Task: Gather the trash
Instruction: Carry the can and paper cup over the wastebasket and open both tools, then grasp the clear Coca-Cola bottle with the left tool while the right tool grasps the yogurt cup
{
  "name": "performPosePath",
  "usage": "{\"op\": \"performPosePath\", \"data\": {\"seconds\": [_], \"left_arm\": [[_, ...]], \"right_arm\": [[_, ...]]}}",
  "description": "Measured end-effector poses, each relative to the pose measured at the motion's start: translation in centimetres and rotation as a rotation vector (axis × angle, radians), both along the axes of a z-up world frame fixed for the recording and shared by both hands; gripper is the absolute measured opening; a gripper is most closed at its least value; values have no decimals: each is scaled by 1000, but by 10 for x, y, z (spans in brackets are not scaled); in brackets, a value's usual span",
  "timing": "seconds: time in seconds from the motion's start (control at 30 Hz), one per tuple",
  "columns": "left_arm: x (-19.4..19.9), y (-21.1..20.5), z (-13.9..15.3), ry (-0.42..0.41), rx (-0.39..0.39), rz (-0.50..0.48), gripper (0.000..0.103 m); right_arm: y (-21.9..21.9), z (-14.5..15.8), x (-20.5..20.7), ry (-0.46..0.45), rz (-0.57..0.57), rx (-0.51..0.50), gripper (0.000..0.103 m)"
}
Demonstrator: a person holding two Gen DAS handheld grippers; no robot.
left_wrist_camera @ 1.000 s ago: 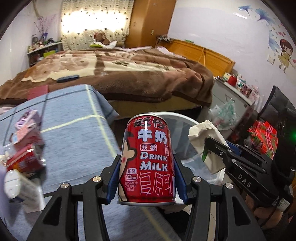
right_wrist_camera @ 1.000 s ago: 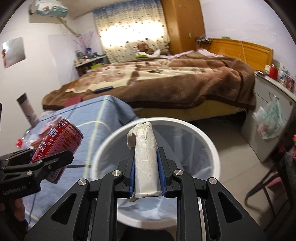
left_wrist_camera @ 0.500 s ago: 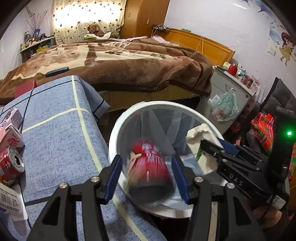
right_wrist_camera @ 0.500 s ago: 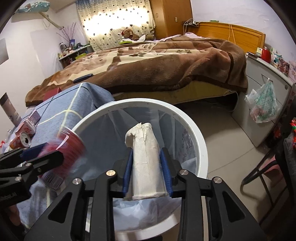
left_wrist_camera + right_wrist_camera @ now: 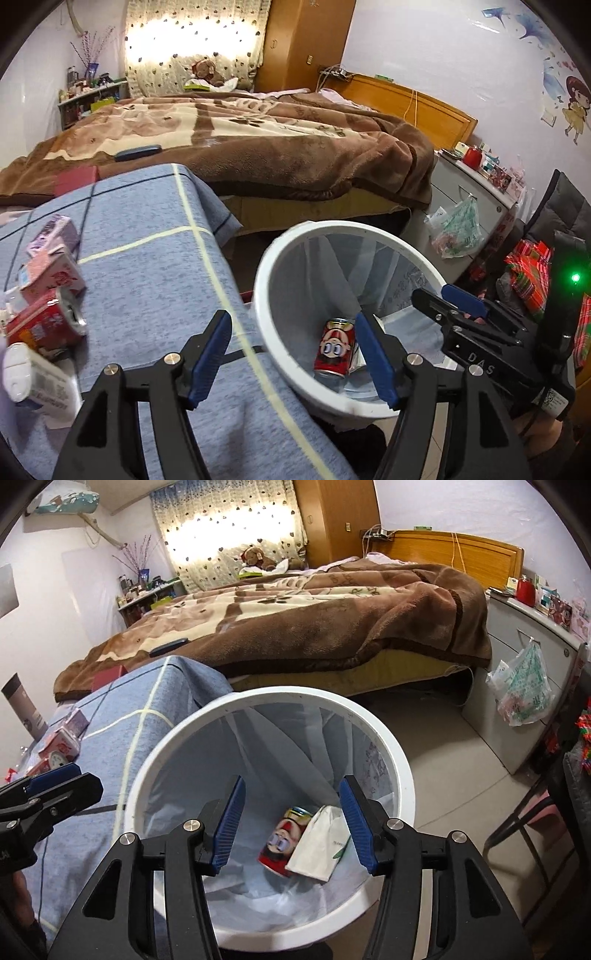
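A white bin (image 5: 273, 343) (image 5: 388, 738) with a clear liner stands beside the blue-cloth table (image 5: 155, 280). A red milk can (image 5: 334, 349) (image 5: 284, 840) lies at its bottom, with a crumpled white paper wad (image 5: 319, 843) leaning on it. My left gripper (image 5: 291, 350) hangs over the bin's near rim, jaws opening, nothing between them. My right gripper (image 5: 291, 821) is above the bin mouth, jaws opening, also holding nothing. In the left wrist view the right gripper (image 5: 461, 302) shows over the bin's right side.
On the table's left lie another red can (image 5: 48, 325), pink and purple cartons (image 5: 51, 273) and a white packet (image 5: 33, 384). A bed (image 5: 240, 147) with a brown blanket stands behind, a grey cabinet (image 5: 532, 672) with a hanging plastic bag (image 5: 521, 690) to the right.
Both grippers let go: the red can dropped out of the left one and the paper wad out of the right one into the bin. Both pairs of jaws spread wider.
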State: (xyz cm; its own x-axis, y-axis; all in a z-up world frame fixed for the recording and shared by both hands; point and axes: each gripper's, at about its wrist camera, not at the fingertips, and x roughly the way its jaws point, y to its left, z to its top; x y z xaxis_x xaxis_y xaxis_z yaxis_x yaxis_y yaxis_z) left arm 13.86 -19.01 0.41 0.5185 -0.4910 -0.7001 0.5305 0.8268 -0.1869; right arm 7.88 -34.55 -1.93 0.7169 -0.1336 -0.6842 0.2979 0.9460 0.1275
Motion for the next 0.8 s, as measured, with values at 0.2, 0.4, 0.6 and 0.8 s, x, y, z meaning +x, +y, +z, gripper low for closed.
{"op": "performPosePath", "data": {"seconds": [0.2,0.4,0.6,0.8], "left_arm": [[-8,25,10,-32,-12,44,71],[-18,51,19,-74,-17,83,72],[-26,85,22,-99,-20,148,73],[-26,130,19,-113,-1,253,74]], "right_arm": [[12,10,-5,-39,15,0,55],[27,18,-5,-73,40,-1,55],[53,27,-7,-114,99,4,55],[81,28,0,-130,164,7,55]]}}
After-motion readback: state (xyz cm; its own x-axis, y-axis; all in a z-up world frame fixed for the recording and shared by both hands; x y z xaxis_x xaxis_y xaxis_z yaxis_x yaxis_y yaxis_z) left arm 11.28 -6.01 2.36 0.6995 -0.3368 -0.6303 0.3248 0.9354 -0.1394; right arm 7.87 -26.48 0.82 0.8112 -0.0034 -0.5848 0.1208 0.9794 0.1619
